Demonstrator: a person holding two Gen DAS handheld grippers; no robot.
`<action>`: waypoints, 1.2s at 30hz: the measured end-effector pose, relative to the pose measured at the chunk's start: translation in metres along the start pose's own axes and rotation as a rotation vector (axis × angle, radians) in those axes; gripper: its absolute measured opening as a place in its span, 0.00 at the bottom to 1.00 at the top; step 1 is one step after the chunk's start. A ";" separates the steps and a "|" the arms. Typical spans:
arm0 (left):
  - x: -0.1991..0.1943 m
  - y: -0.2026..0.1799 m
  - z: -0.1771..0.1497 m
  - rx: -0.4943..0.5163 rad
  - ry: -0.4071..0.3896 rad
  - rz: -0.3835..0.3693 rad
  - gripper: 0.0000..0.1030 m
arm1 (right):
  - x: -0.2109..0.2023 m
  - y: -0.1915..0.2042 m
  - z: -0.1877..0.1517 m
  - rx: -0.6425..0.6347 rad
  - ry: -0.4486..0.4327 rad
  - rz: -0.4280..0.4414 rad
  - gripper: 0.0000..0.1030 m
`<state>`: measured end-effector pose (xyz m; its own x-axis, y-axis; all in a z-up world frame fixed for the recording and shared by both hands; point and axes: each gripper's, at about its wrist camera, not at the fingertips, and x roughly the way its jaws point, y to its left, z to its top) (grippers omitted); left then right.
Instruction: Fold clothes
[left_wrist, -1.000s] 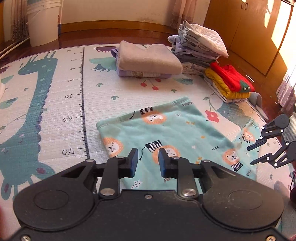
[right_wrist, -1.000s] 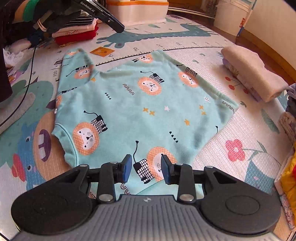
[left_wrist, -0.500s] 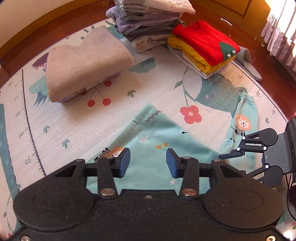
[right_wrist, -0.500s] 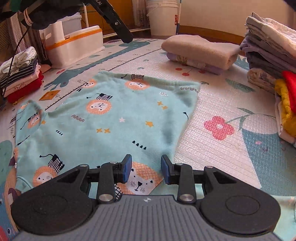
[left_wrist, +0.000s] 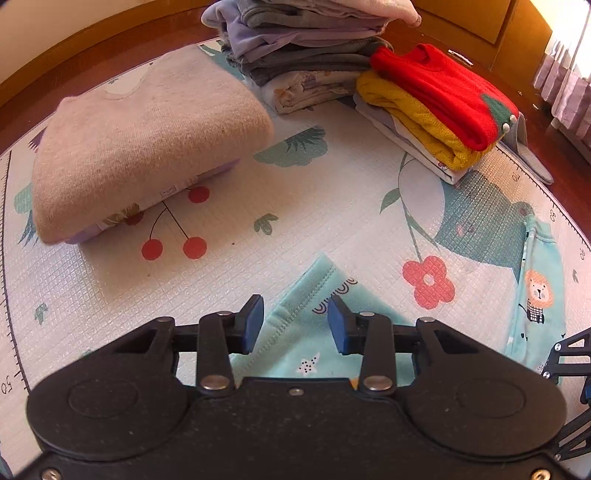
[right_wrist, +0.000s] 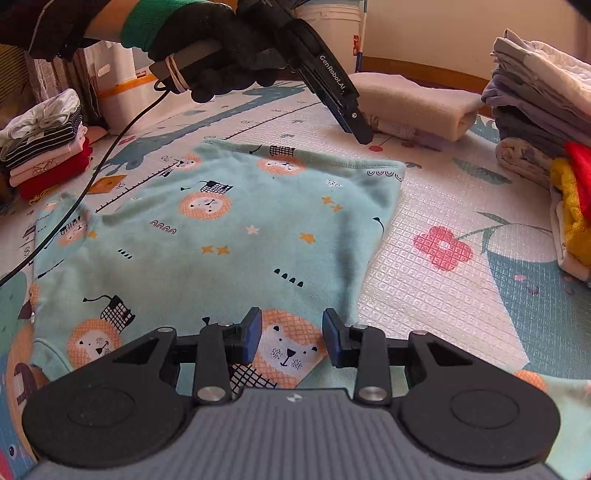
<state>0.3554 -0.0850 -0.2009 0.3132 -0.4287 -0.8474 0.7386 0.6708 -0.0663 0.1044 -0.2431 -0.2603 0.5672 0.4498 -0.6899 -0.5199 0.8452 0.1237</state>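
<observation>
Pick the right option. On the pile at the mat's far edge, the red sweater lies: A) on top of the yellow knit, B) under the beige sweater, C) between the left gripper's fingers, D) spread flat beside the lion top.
A: in the left wrist view the red sweater is folded directly on the yellow knit, apart from the beige sweater and the open left gripper.
</observation>
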 end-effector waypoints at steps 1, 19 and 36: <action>0.007 -0.002 0.004 0.003 -0.006 -0.013 0.35 | 0.001 -0.001 -0.001 0.012 0.009 0.000 0.36; 0.044 0.015 0.019 -0.098 -0.001 -0.039 0.00 | 0.007 0.011 -0.008 -0.037 0.021 -0.010 0.40; 0.066 -0.004 0.014 -0.060 0.023 -0.052 0.04 | 0.008 0.017 -0.010 -0.016 0.013 -0.018 0.44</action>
<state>0.3813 -0.1249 -0.2490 0.2614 -0.4502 -0.8538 0.7161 0.6836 -0.1412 0.0938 -0.2279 -0.2710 0.5680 0.4305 -0.7015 -0.5201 0.8483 0.0994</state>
